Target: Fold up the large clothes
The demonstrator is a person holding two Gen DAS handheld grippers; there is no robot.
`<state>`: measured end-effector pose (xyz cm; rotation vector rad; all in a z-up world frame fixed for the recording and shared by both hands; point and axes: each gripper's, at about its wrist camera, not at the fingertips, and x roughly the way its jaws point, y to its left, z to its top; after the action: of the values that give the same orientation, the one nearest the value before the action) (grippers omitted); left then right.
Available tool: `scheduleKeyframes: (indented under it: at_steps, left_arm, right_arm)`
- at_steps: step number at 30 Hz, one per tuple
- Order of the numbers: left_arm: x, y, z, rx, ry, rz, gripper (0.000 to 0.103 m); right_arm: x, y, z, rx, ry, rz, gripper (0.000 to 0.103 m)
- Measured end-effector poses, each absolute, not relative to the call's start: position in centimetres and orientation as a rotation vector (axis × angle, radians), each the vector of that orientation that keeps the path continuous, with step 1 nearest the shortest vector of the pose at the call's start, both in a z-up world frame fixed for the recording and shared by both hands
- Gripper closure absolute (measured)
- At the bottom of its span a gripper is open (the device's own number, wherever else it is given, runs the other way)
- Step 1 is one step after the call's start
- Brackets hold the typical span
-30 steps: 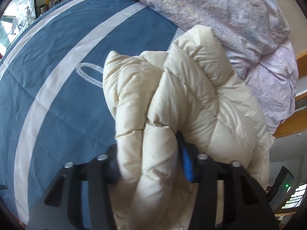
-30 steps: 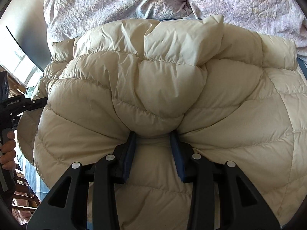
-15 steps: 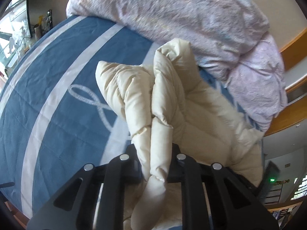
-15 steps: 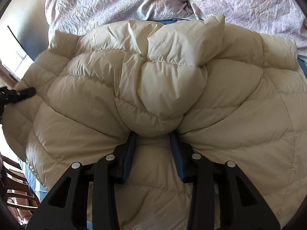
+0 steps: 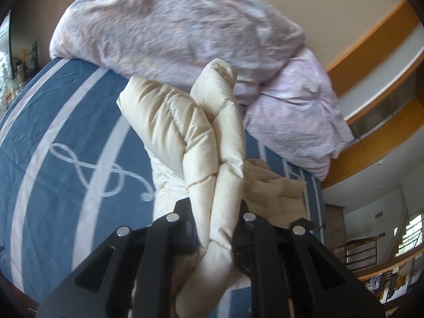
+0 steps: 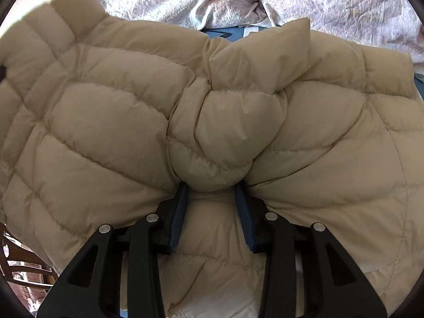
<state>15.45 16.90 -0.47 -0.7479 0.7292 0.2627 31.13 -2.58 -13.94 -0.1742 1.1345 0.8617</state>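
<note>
On the blue striped bed (image 5: 66,143), the cream puffer jacket (image 6: 127,122) is spread; a folded edge is clamped in the nearly closed left gripper (image 5: 216,228), a bulge pinched by the part-open right gripper (image 6: 212,193)

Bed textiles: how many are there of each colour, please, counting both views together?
Cream: 1, the puffer jacket, pinched by both grippers
Blue with white stripes: 1, the bedsheet
Pale pink: 1, the bundled duvet; whether it is one piece or two I cannot tell
Total: 3
</note>
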Motion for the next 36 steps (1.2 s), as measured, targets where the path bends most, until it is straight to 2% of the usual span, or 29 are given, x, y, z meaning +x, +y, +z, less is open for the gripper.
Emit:
scheduleKeyframes:
  at_steps: [11,20,36]
  left_arm:
    - [18.8,10.7,1.5,-0.701,0.721,0.218,0.089]
    - [20.6,6.7,1.5,-0.661,0.736,0.237,0.089]
    - [26.6,-1.8,-0.2,-0.616,0.830,0.127,0.088]
  right_arm:
    - [31.5,-3.6,-12.7,-0.197,1.131,0.884,0.064]
    - [31.8,-9.1,-10.7,-0.149,1.090,0.867,0.063]
    - [32.3,-17.9,-11.1,-0.128,1.064,0.766,0.063]
